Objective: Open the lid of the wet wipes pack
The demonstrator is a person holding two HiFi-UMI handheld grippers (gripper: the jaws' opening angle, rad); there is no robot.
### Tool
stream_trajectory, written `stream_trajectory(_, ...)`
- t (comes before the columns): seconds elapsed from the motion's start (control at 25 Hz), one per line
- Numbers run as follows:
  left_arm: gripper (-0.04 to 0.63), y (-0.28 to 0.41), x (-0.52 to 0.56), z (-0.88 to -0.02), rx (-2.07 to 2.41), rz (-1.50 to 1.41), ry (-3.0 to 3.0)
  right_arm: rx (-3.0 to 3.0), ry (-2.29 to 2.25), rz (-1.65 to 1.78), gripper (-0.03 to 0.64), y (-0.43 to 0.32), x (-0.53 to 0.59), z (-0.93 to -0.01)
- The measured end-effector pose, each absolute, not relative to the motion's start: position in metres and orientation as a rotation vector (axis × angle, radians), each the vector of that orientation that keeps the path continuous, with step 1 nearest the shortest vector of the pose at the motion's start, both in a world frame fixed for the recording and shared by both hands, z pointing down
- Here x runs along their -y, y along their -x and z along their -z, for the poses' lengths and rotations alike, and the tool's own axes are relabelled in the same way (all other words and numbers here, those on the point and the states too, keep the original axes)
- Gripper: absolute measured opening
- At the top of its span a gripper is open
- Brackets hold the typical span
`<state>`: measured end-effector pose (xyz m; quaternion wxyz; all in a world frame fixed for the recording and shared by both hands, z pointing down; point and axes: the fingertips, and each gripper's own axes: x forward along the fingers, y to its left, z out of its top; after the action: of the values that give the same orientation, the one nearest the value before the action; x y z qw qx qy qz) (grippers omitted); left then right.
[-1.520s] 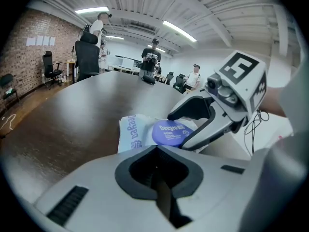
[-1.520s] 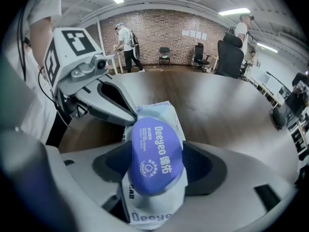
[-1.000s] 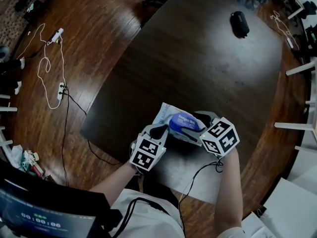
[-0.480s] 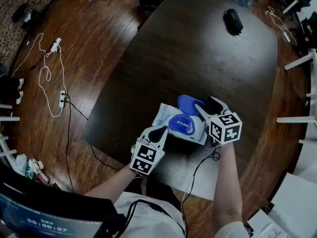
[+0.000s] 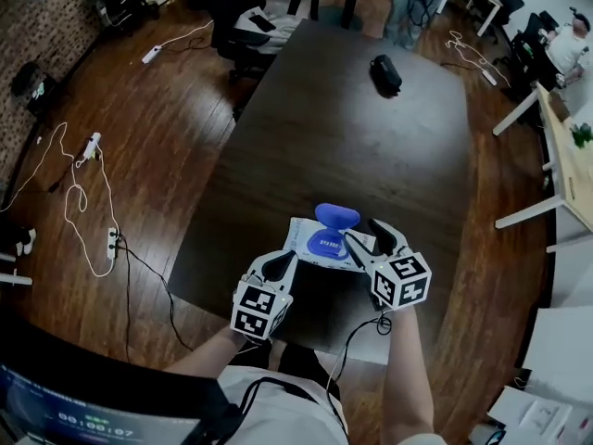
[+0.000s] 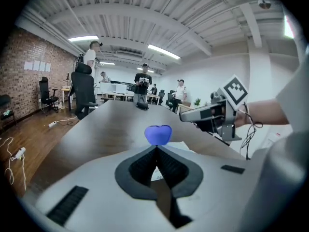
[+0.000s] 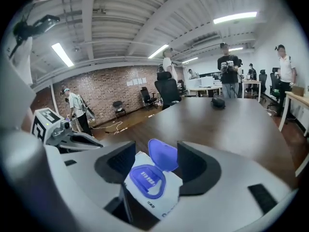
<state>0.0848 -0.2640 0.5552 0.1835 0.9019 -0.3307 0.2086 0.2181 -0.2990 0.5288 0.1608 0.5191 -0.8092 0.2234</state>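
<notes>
A white wet wipes pack [image 5: 310, 245] is near the dark table's front edge, its blue lid [image 5: 336, 217] flipped up and back from the blue opening ring [image 5: 324, 242]. My left gripper [image 5: 281, 263] is shut on the pack's near left edge; in the left gripper view the jaws [image 6: 155, 148] meet with white film between them and the lid [image 6: 158, 134] just beyond. My right gripper [image 5: 372, 236] stands open at the pack's right side. In the right gripper view the pack [image 7: 161, 202] and lid [image 7: 161, 154] lie between its wide jaws [image 7: 157, 152], untouched.
A black pouch [image 5: 385, 74] lies at the far end of the table [image 5: 371, 146]. Office chairs [image 5: 259, 21] stand beyond it, with cables and a power strip [image 5: 88, 188] on the wood floor at left. Pale desks [image 5: 556, 146] and people are at the right and back.
The lid was closed under the right gripper and now stands flipped open. The right gripper has let go and drawn back. Both grippers have risen with the pack.
</notes>
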Motion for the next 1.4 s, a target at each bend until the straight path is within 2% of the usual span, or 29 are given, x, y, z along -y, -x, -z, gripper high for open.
stream_trajectory(0.2,0.002,-0.077,0.255,-0.495,0.881,-0.438,-2.662,2.358,-1.749,-0.586,0.28,-0.209,0.246,-0.473)
stream_trajectory(0.32,0.001,-0.069,0.251,-0.451,0.858,-0.319,-2.731,2.32,-1.993,-0.529,0.184,-0.209,0.203,-0.438)
stream_trajectory(0.4,0.001,-0.064,0.246,-0.425,0.847,-0.252,-2.764,2.287,-2.101,-0.495,0.074,-0.205,0.177,-0.42)
stream_trajectory(0.56,0.0,-0.056,0.232,-0.395,0.797,-0.185,-2.812,2.241,-2.191,-0.427,0.009,-0.192,0.144,-0.396)
stream_trajectory(0.88,0.0,-0.036,0.199,-0.402,0.706,-0.163,-2.8,2.19,-2.243,-0.357,0.009,-0.174,0.112,-0.368)
stream_trajectory(1.4,0.001,-0.014,0.167,-0.439,0.592,-0.245,-2.747,2.108,-2.218,-0.478,0.009,-0.132,0.062,-0.401)
